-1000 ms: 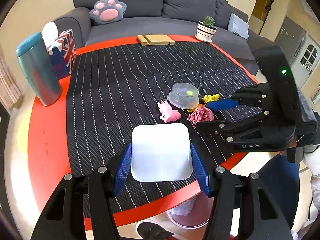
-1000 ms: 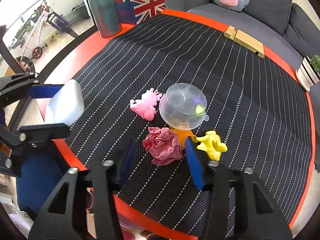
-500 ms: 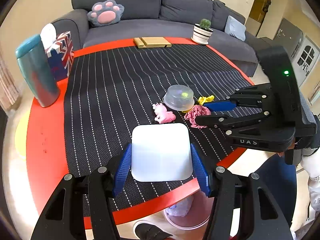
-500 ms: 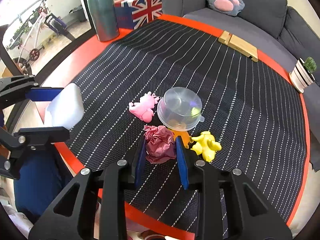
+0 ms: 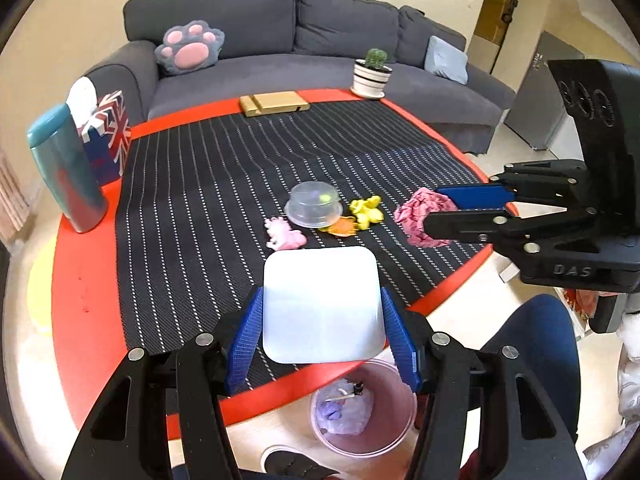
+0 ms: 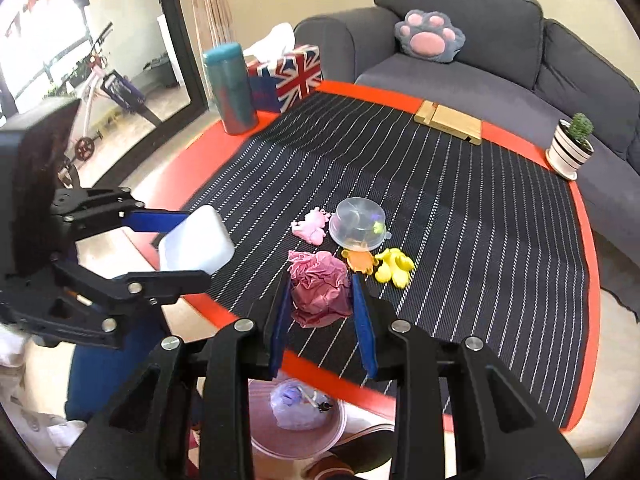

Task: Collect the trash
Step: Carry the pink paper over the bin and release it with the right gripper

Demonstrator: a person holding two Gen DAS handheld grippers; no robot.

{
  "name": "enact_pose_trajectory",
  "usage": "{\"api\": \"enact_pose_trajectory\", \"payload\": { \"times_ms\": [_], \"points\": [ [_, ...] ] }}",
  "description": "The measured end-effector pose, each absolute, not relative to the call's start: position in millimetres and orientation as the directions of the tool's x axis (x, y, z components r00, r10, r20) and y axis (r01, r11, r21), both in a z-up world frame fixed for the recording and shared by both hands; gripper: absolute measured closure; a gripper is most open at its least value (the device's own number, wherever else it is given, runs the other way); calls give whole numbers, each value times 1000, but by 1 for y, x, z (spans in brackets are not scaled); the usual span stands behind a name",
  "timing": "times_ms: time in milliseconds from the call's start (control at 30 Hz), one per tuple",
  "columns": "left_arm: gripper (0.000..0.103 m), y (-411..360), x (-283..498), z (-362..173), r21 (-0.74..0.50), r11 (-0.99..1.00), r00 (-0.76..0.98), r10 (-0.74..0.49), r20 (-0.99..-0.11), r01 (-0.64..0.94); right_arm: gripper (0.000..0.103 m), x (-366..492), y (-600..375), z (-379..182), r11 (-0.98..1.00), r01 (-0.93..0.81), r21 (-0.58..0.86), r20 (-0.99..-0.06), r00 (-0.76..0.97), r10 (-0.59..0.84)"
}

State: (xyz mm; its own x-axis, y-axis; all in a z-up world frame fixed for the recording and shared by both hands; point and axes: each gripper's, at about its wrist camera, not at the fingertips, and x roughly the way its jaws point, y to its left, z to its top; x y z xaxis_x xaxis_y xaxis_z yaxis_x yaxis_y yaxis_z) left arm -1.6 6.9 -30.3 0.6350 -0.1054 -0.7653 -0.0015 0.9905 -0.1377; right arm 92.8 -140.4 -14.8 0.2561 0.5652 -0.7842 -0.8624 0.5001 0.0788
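My right gripper (image 6: 320, 300) is shut on a crumpled pink paper ball (image 6: 318, 288) and holds it above the near table edge; the ball also shows in the left wrist view (image 5: 420, 216). My left gripper (image 5: 322, 316) is shut on a white square container (image 5: 322, 304), seen from the side in the right wrist view (image 6: 196, 246). A pink trash bin (image 5: 364, 412) with purple and white scraps stands on the floor below the table edge, also in the right wrist view (image 6: 296, 420).
On the striped mat (image 6: 460, 216) lie a clear plastic lid (image 6: 358, 228), a pink toy (image 6: 310, 230), an orange toy (image 6: 360, 262) and a yellow toy (image 6: 394, 268). A teal tumbler (image 6: 230, 88), flag tissue box (image 6: 290, 76), wooden stand (image 6: 448, 122) and potted cactus (image 6: 570, 148) stand near the red table rim.
My right gripper closed on the pink paper ball, lifted it off the mat and drew it back toward the near edge. My left gripper with the container rose and drew back.
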Motion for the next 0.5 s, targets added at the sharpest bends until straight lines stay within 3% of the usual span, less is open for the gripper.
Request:
{"api": "enact_pose_trajectory", "payload": {
  "times_ms": [500],
  "points": [
    [46,-26,-43,-18,-128,990,652,-139,-745,64,73,26,-208,-12,500,-855,136,-765,230,601]
  ]
}}
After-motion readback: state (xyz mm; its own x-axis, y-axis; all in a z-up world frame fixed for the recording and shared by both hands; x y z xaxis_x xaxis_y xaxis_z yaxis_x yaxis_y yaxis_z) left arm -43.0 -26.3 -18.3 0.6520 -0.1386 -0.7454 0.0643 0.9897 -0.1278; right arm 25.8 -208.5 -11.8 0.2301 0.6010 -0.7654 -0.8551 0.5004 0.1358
